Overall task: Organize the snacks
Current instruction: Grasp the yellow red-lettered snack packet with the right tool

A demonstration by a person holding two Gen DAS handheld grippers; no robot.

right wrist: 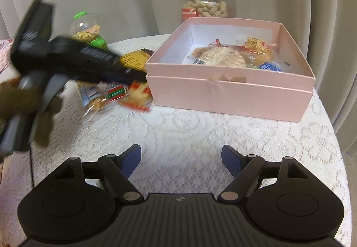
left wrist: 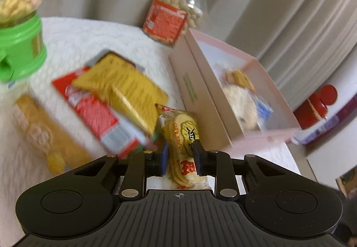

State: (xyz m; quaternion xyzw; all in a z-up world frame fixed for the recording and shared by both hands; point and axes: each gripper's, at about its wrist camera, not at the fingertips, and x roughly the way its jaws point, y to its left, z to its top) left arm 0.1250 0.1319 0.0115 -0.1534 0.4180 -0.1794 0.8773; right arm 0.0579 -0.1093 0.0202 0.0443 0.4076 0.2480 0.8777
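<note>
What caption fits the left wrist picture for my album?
Left tool pinching a rice cracker packet beside the pink box.

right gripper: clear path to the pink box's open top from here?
Probably yes. The right gripper is open and empty, only bare lace tablecloth lies before the pink box, and its top is uncovered.

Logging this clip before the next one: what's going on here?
A person is sorting snacks into a pink box on a lace-covered table. The left gripper has its jaws shut on a rice cracker packet beside the box. The right gripper hovers open and empty. Some snacks already lie in the box; others remain outside.
</note>
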